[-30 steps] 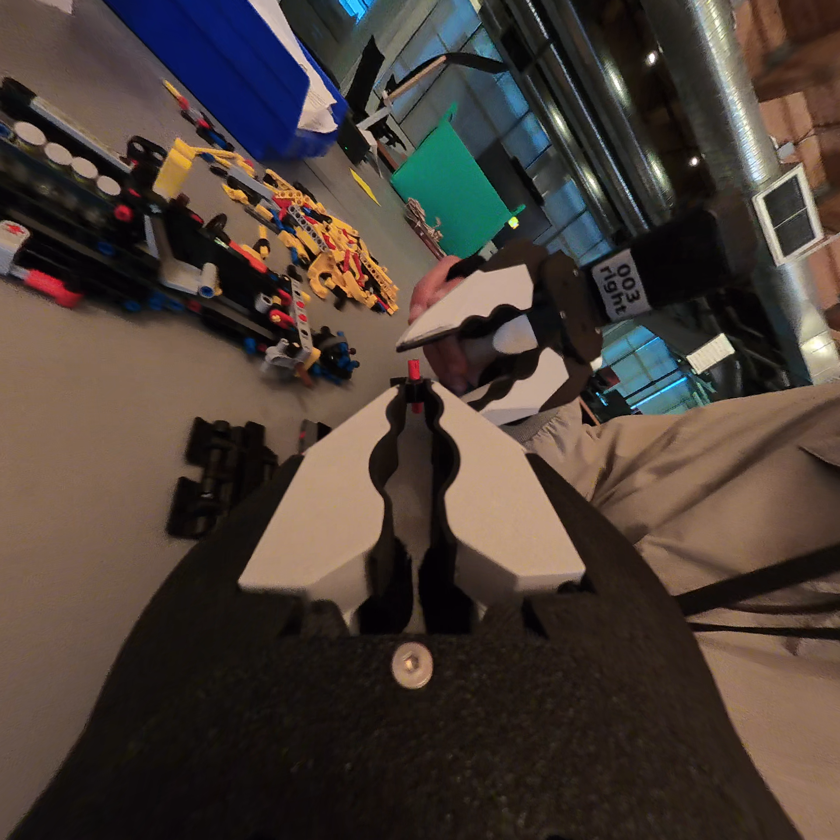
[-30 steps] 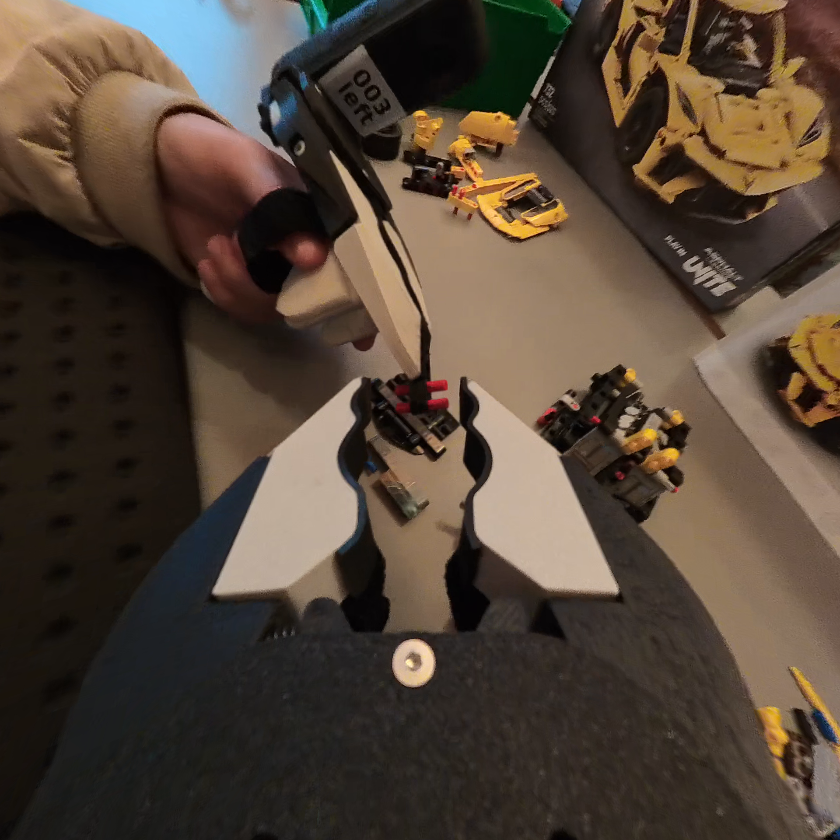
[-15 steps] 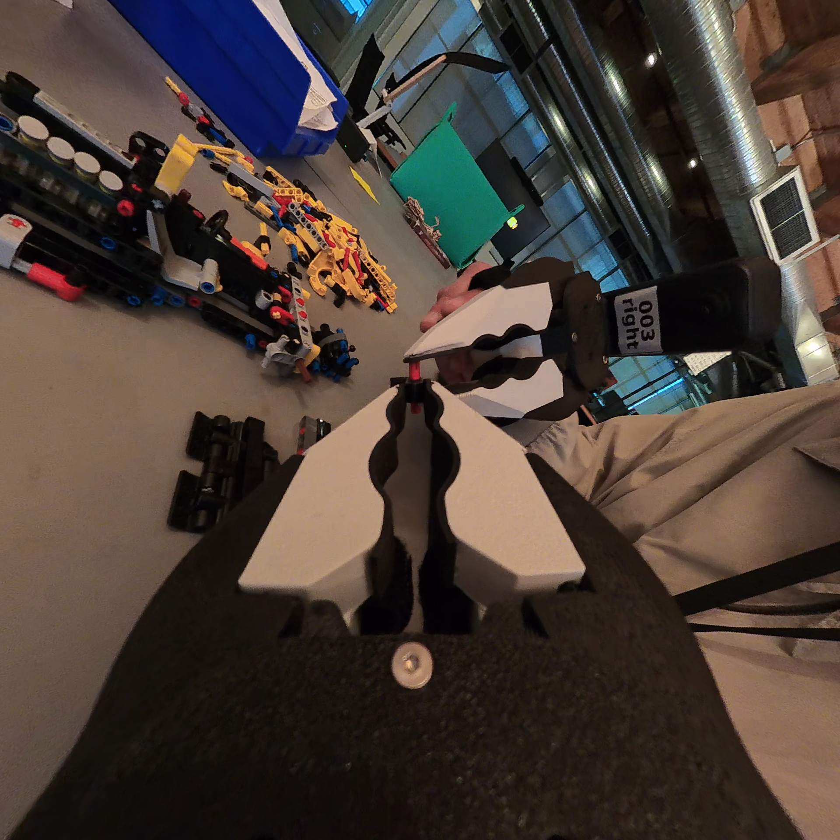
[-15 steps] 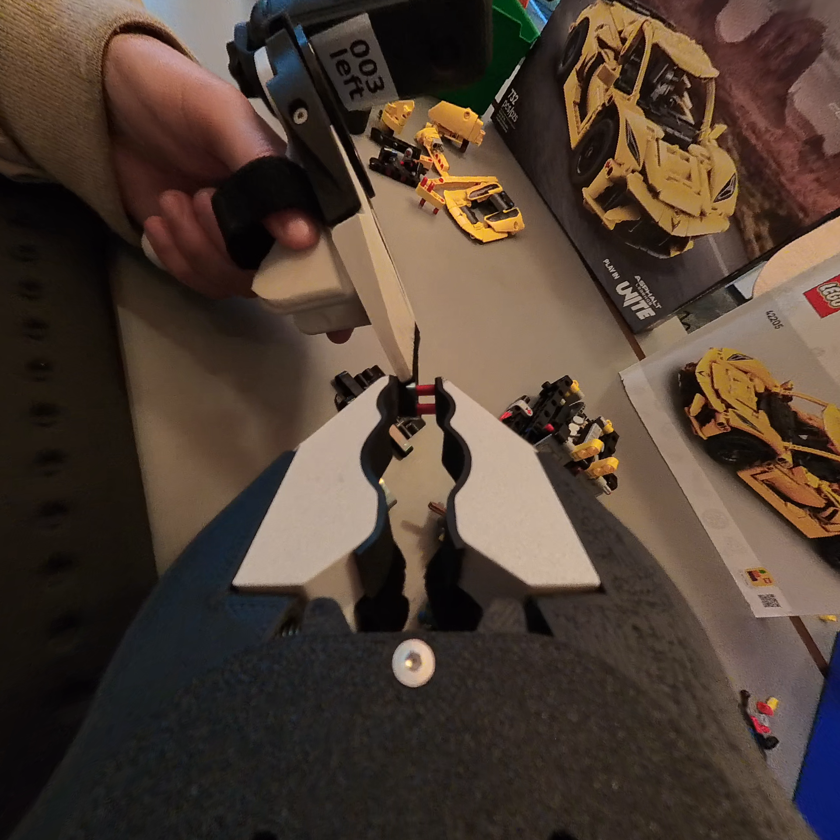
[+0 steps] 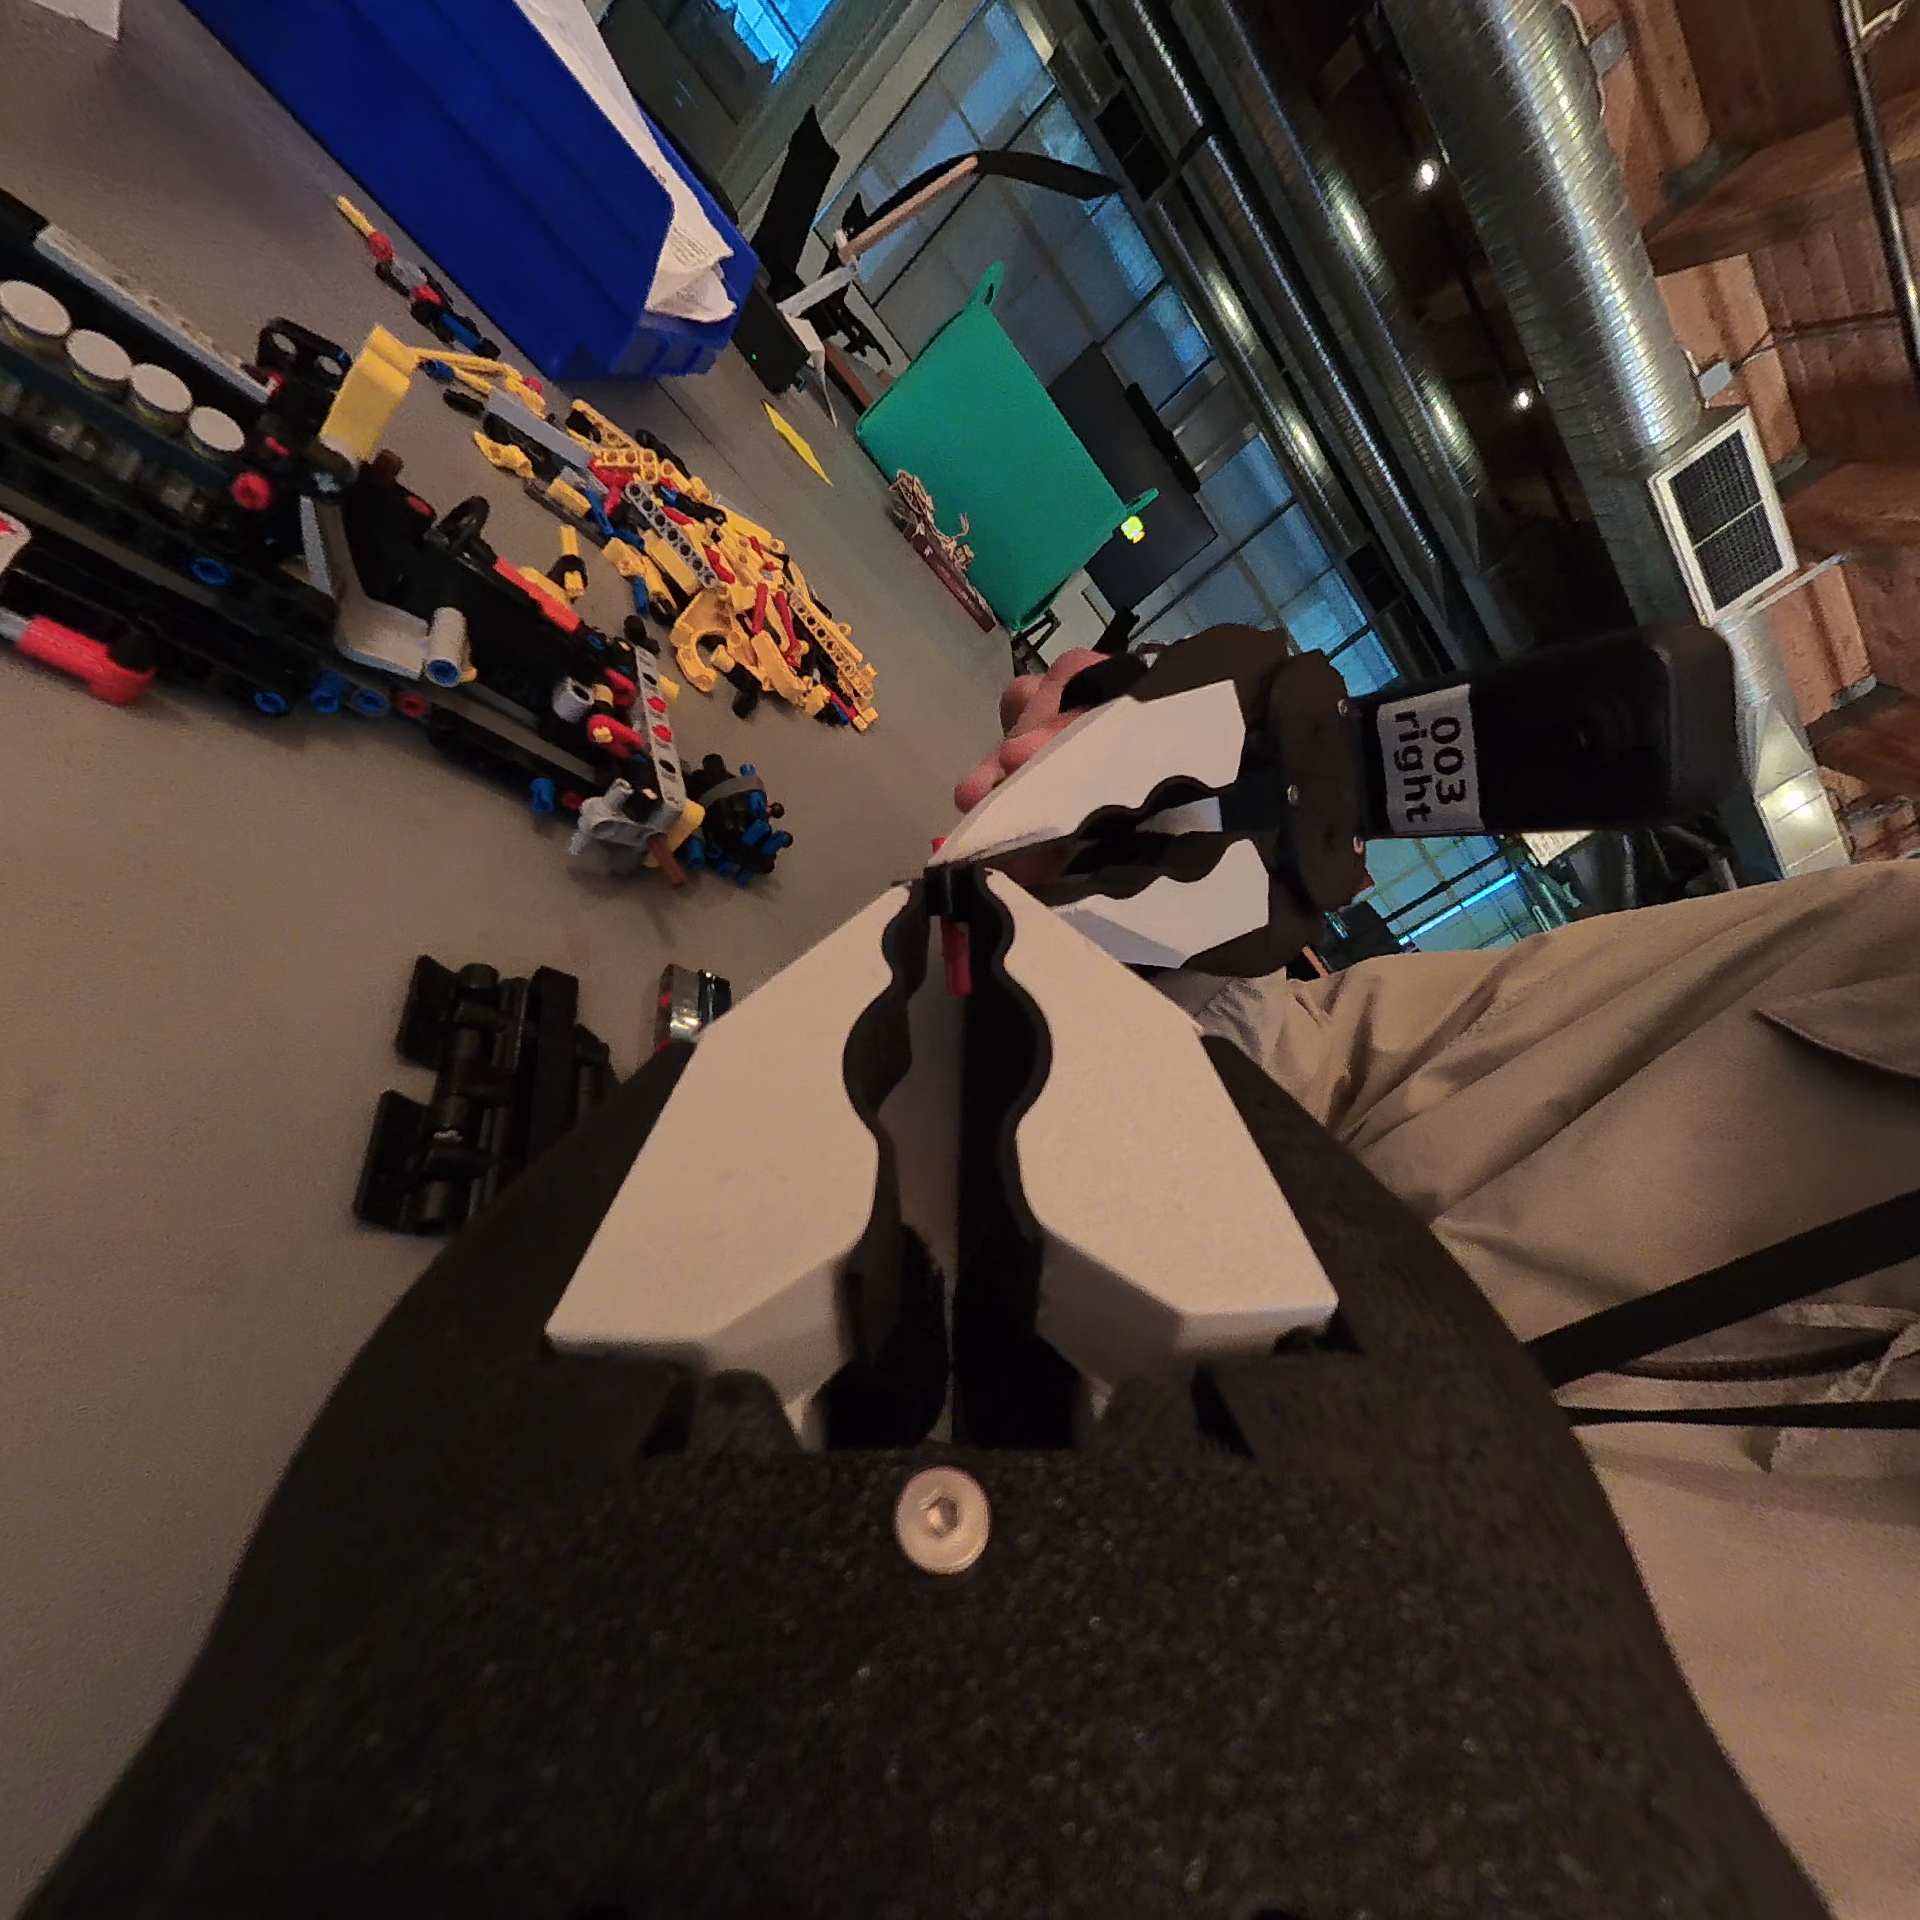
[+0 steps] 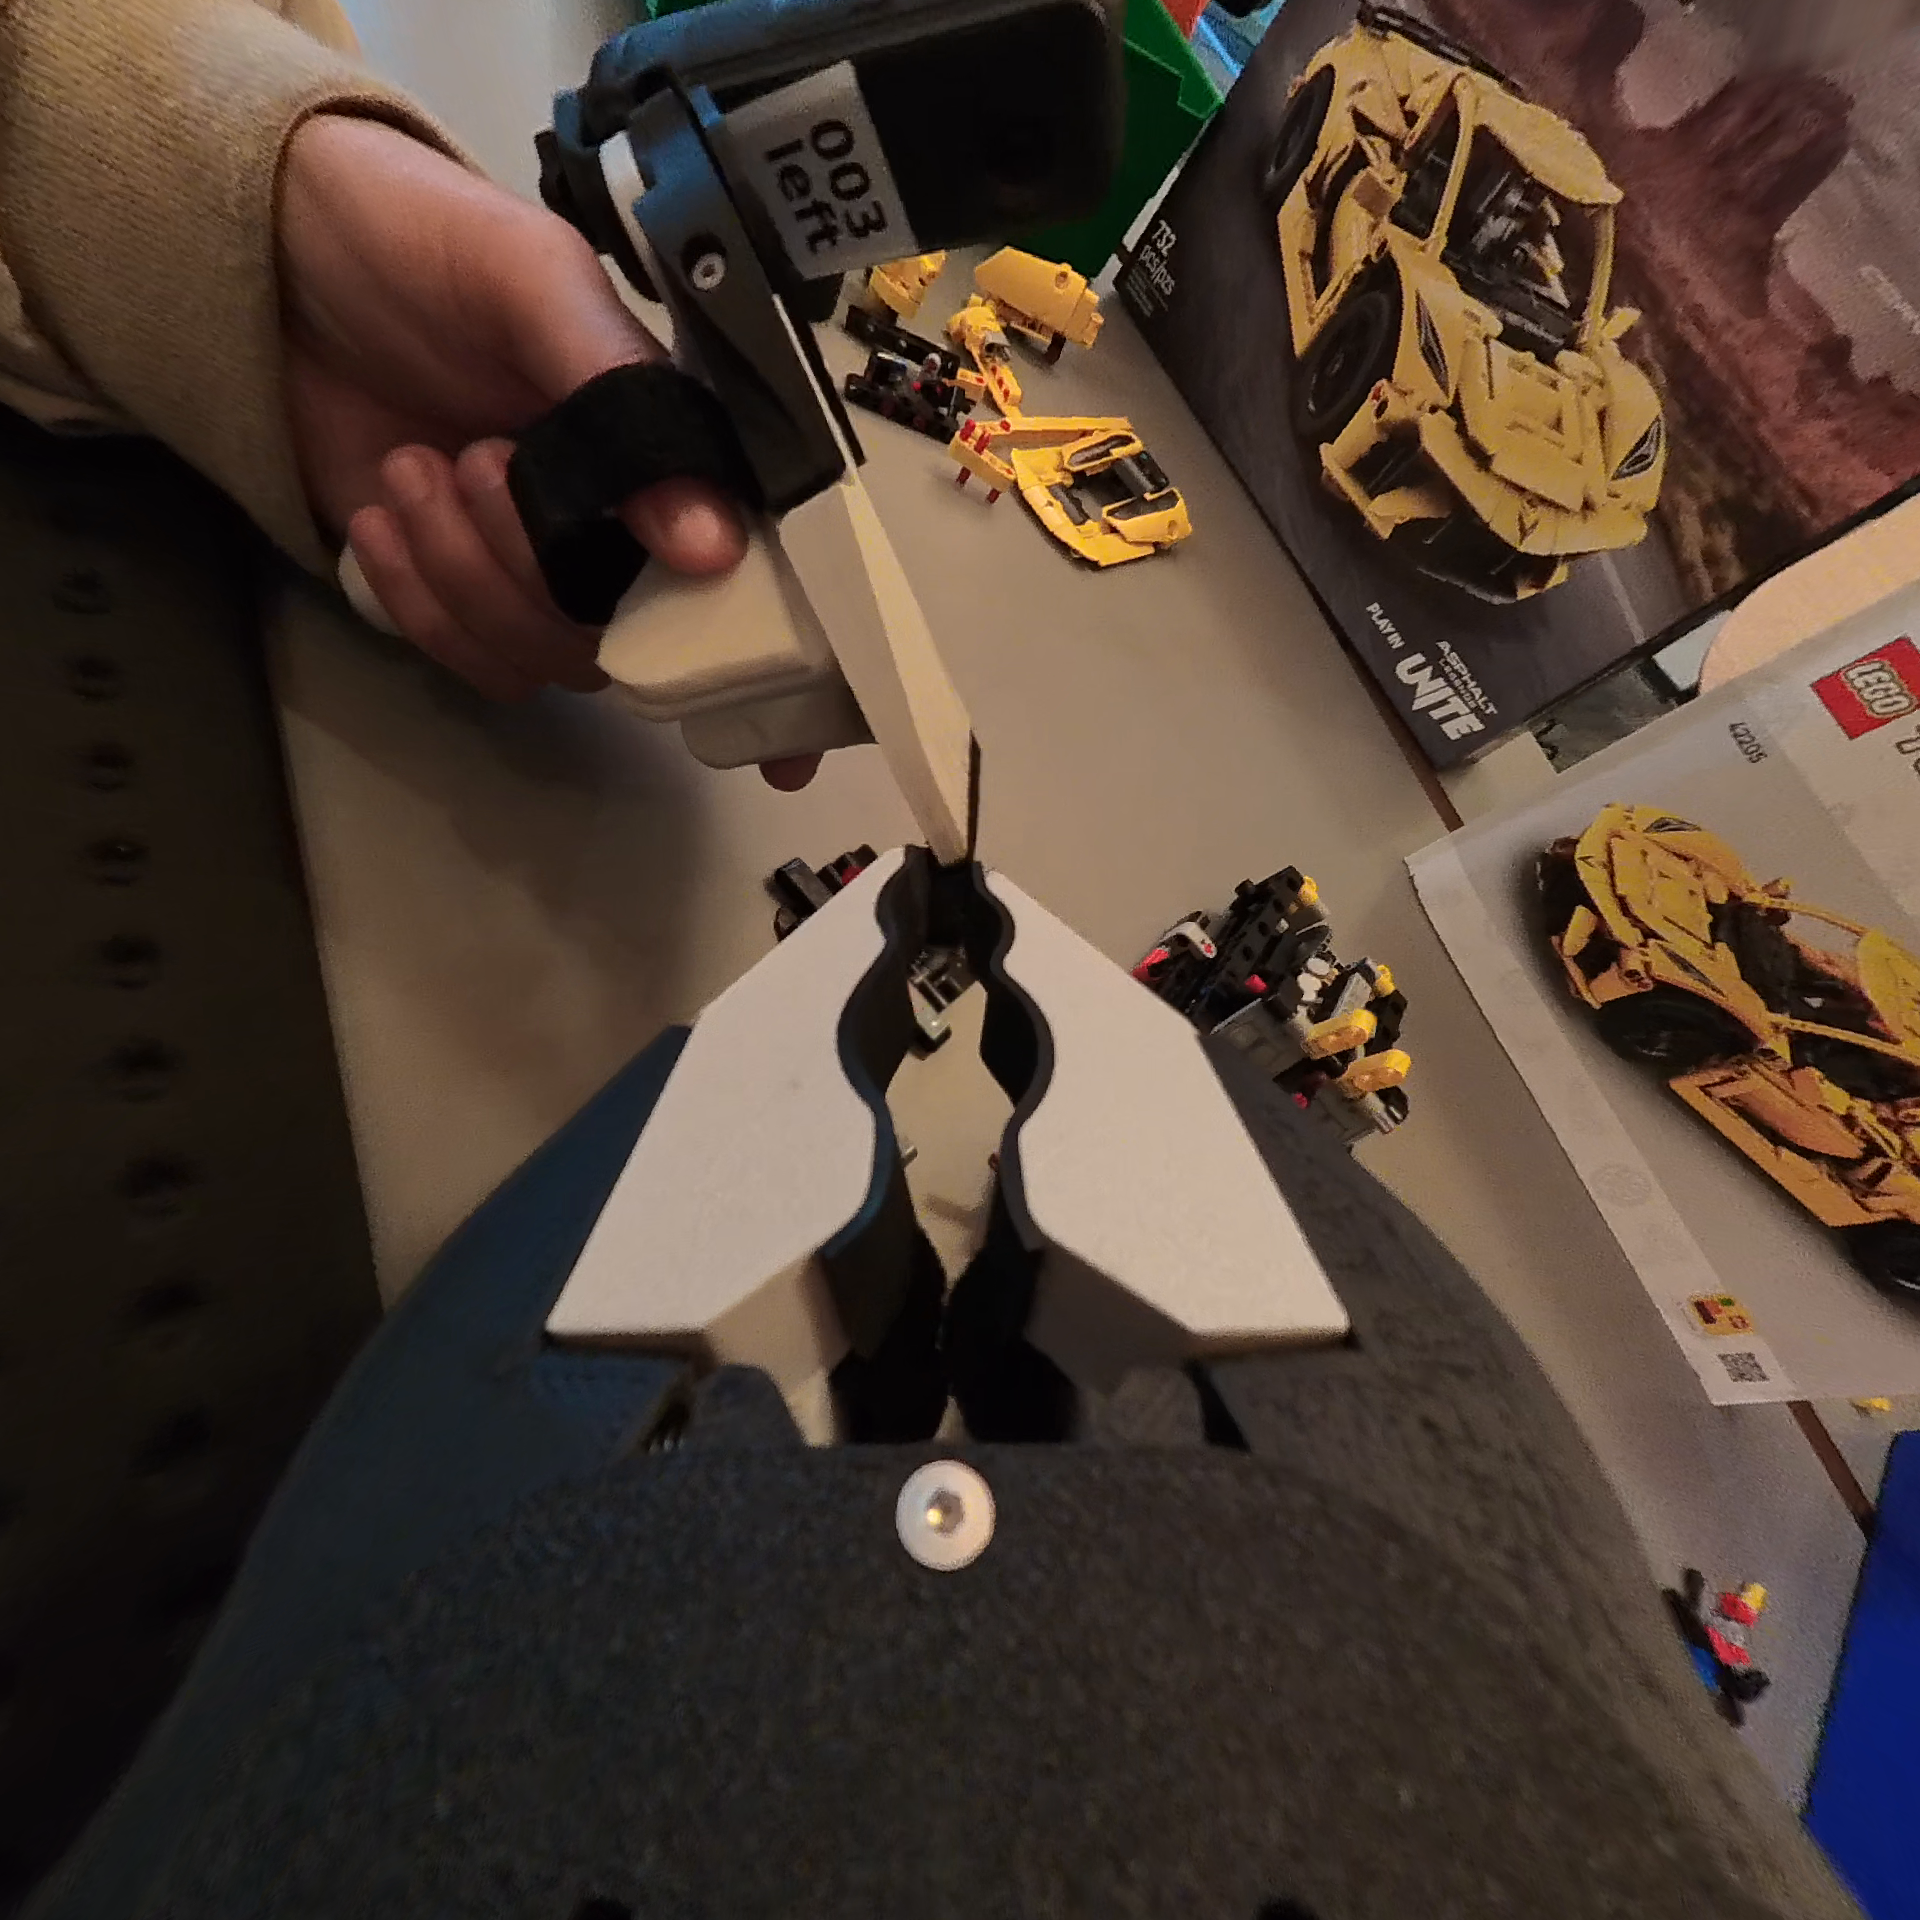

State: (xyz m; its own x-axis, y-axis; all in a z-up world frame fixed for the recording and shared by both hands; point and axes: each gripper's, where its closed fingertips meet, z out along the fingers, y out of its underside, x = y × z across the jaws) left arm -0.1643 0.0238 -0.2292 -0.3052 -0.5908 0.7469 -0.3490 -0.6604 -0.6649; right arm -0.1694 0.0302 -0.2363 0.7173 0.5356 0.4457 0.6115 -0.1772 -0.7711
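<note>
My left gripper [image 5: 948, 888] is shut on a small black brick piece with a red pin [image 5: 954, 951], held above the grey table [image 5: 156, 987]. My right gripper [image 6: 943, 871] has its jaws almost together around the same small black piece [image 6: 940, 914], tip to tip with the left gripper [image 6: 935, 769], which comes in from above. In the left wrist view the right gripper [image 5: 1122, 821] reaches in from the right and its tips meet mine at the piece. A hand [image 6: 447, 395] holds the left gripper's handle.
On the table lie a black block assembly [image 5: 478, 1091], a long black chassis [image 5: 312, 582], a pile of yellow parts [image 5: 717, 592] and a blue bin [image 5: 468, 156]. A black-and-yellow assembly [image 6: 1278, 997], a yellow panel [image 6: 1091, 488], a car box [image 6: 1507, 312] and a booklet [image 6: 1714, 1039] lie to the right. Left and right tips are no more than a few centimetres apart.
My right gripper has closed from wide open onto the small piece held by the left gripper. The two grippers have come together tip to tip; the red pins are now mostly hidden between the fingers.
</note>
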